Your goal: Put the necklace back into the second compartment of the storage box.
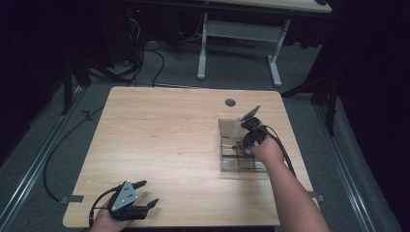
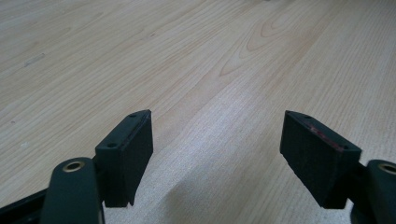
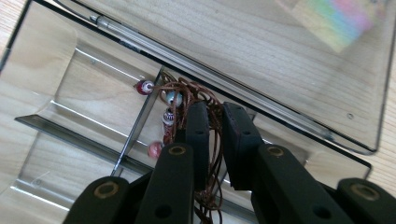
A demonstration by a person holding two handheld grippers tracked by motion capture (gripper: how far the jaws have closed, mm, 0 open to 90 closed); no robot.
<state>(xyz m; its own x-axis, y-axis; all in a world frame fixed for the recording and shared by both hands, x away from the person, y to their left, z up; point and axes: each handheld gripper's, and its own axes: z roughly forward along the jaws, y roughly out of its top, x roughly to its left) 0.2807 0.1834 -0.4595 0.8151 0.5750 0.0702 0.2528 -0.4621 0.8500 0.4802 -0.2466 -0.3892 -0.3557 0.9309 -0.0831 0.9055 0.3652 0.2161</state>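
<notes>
The right gripper (image 3: 215, 119) is closed on a brown beaded cord necklace (image 3: 187, 100) inside the clear compartment box (image 3: 56, 60) on the desk (image 2: 196, 51), seemingly mid-placement with release left, its tangled cord showing no clear long axis, while the left gripper (image 2: 217, 154) rests open.

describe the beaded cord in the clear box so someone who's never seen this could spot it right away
On the right side of the wooden table lies a clear divided box with its lid folded open. In the compartment nearest the lid hinge sits a tangle of thin brown cord, which the right gripper has its jaws closed around. It is strung with a few small red, pink and pale blue beads.
</notes>
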